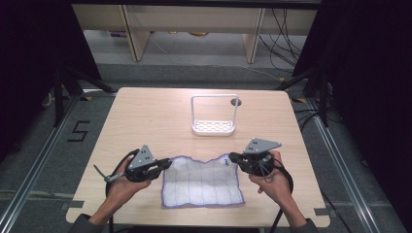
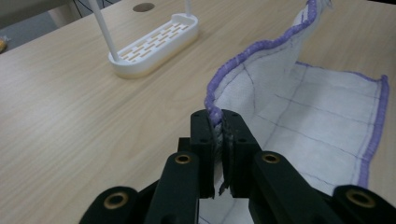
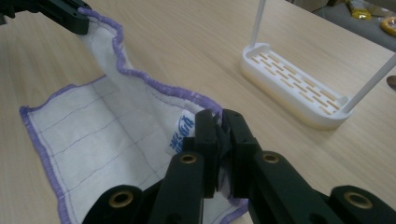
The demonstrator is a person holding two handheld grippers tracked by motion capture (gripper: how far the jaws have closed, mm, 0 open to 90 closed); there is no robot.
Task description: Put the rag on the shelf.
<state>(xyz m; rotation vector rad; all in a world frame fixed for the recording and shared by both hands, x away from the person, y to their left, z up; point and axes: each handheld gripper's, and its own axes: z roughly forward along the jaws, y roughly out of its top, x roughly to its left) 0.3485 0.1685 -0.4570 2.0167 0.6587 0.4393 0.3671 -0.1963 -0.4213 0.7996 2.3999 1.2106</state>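
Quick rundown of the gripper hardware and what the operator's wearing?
Each hand-held gripper, left and right, is black with a grey three-cornered plate on top and a black cable trailing back. The jaws are flat black blocks on linkage arms with brass-coloured pivots. Grey sleeves show at the wrists.

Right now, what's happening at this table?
A person holds tongs in each hand. The left tongs and right tongs are each shut on a far corner of the cloth, lifting that edge while the rest lies on the table. A white rack stands beyond, untouched.
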